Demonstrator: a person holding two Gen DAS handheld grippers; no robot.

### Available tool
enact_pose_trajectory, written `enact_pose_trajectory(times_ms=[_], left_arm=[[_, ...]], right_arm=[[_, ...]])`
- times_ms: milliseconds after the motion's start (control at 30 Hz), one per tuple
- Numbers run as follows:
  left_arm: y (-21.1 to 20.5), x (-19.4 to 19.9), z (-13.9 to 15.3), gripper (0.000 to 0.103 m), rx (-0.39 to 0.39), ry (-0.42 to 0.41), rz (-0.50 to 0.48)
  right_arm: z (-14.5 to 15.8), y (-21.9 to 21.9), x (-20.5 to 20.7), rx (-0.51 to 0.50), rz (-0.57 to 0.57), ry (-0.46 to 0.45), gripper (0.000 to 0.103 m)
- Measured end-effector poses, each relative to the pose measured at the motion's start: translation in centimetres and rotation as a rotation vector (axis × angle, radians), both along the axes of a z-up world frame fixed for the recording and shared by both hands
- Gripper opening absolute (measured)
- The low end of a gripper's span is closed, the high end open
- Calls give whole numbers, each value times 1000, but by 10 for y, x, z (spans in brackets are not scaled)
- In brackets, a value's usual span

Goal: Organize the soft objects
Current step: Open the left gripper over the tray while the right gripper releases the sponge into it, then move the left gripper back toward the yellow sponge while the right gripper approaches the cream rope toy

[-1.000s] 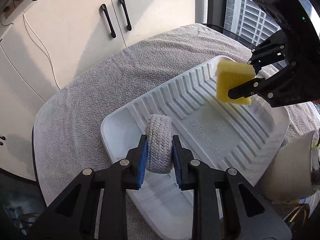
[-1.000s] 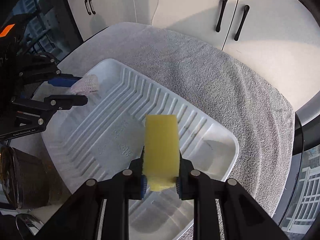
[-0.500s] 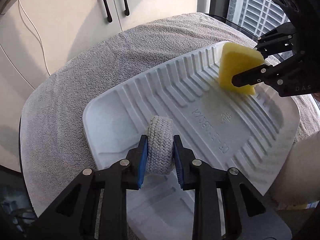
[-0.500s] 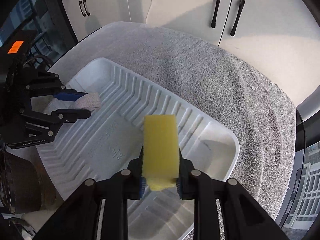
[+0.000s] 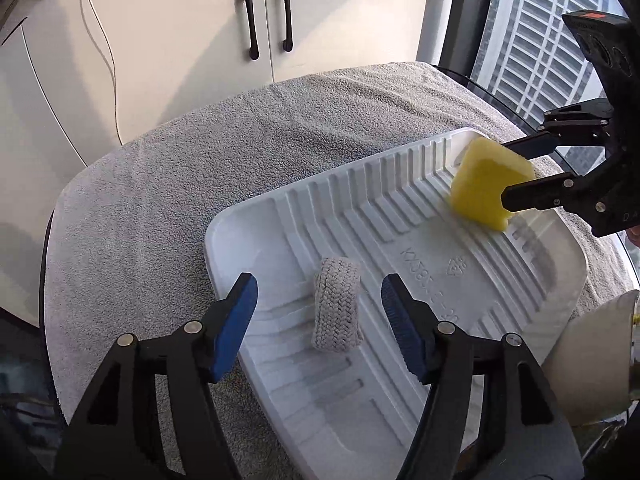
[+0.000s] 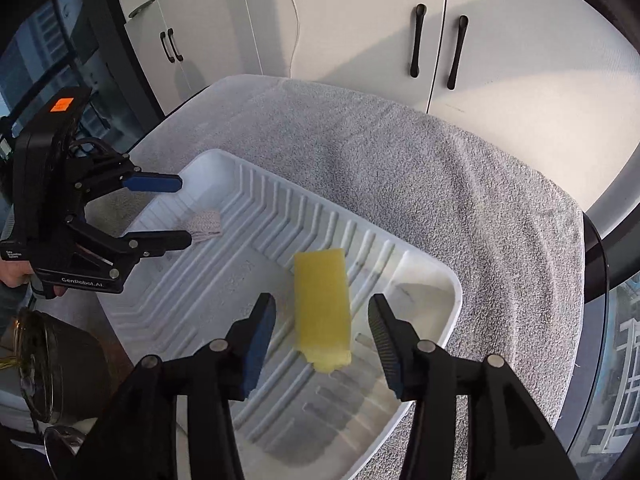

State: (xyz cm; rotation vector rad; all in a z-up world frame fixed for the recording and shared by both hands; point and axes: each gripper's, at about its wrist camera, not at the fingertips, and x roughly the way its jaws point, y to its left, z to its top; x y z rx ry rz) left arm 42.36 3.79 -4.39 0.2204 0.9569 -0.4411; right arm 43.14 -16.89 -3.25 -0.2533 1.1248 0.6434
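Note:
A grey braided fabric roll [image 5: 336, 306] stands on edge in the white ribbed tray [image 5: 400, 412]. My left gripper [image 5: 318, 300] straddles it with jaws opening, and its pads are clear of the roll. A yellow sponge [image 6: 323, 308] rests in the tray's other end [image 6: 448, 276], between the opening jaws of my right gripper [image 6: 322, 312], which do not touch it. In the left wrist view the sponge [image 5: 486, 184] and right gripper [image 5: 528, 172] sit at the far right. The right wrist view shows the left gripper [image 6: 180, 210] and roll [image 6: 205, 222] at the left.
The tray lies on a grey towel [image 5: 168, 208] that covers a small table. White cabinets with black handles [image 5: 250, 24] stand behind it. A window [image 5: 532, 32] is at the right. A pale rounded object [image 5: 592, 360] and a dark glass vessel [image 6: 44, 372] sit near the tray's close side.
Both grippers went from shut to open. The grey roll now stands free in the tray, and the yellow sponge has dropped from the right jaws onto the tray.

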Motion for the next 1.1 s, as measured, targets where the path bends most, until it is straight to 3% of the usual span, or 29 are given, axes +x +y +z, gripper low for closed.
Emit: enact_pose_trajectory(times_ms=[167,367,667,867,1100], left_arm=[[6,-7,5,63,-9,-8,12],[12,-14,10,63,-9,-21,21],[39,-44,39,64,-70,-77,93],[65,-100,75,76,-130,-153,146],[61,-187,86,85,-89,-198,119]], right_arm=[[5,16,-12,49,71,30,51],[16,15,-20,63,56,6,51],[45,-41,-41,115,-65,-35,51],[73,-91,-100,162,-146,-113,52],[76,-119,-181,193,-174,-145,56]])
